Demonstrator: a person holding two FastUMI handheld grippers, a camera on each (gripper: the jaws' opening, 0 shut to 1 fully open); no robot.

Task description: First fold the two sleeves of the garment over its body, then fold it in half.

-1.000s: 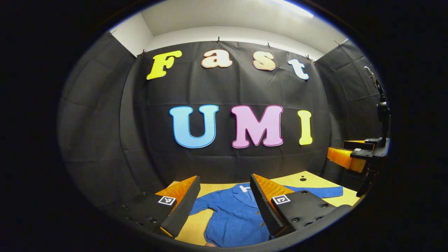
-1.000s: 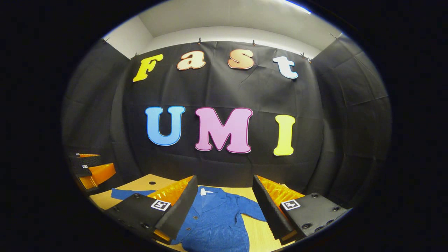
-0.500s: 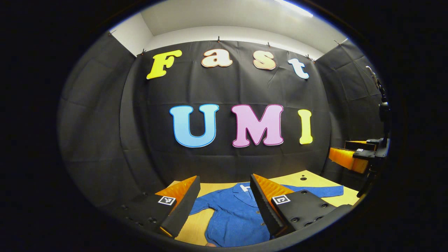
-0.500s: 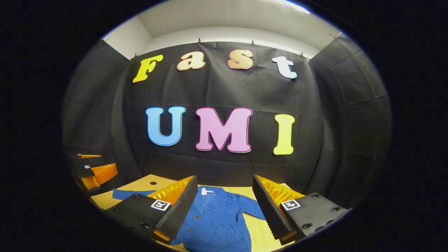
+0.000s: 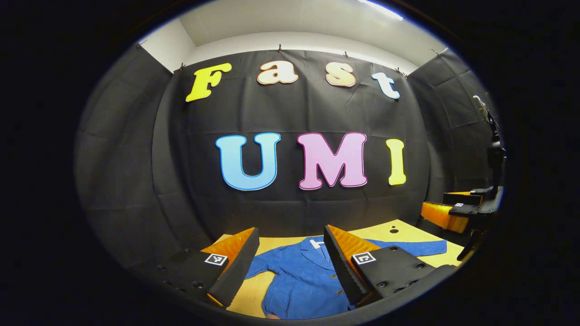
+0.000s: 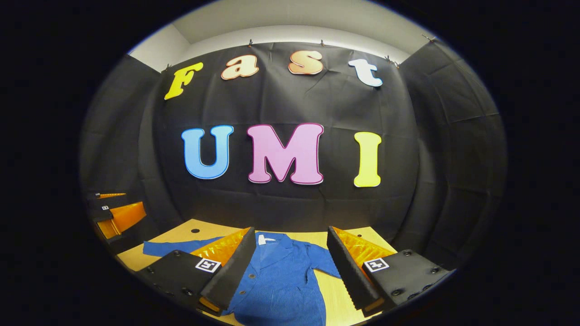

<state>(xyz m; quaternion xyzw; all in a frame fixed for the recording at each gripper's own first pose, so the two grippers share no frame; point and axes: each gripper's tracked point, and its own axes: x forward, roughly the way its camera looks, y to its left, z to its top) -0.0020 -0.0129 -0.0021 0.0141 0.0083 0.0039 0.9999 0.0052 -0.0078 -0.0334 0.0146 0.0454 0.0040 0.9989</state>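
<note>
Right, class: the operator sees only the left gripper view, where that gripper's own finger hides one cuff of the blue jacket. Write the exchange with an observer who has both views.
Operator: Where does the sleeve on my side end?
Observer: In the right gripper view the near sleeve lies flat and unfolded on the table, stretched sideways from the blue jacket.
Operator: Is my gripper over the cuff?
Observer: No. The left gripper hangs above the table's side edge, apart from the cuff.
Operator: Is the other gripper holding anything?
Observer: The right gripper is open, with nothing between its fingers; the jacket's front lies beneath.
</note>
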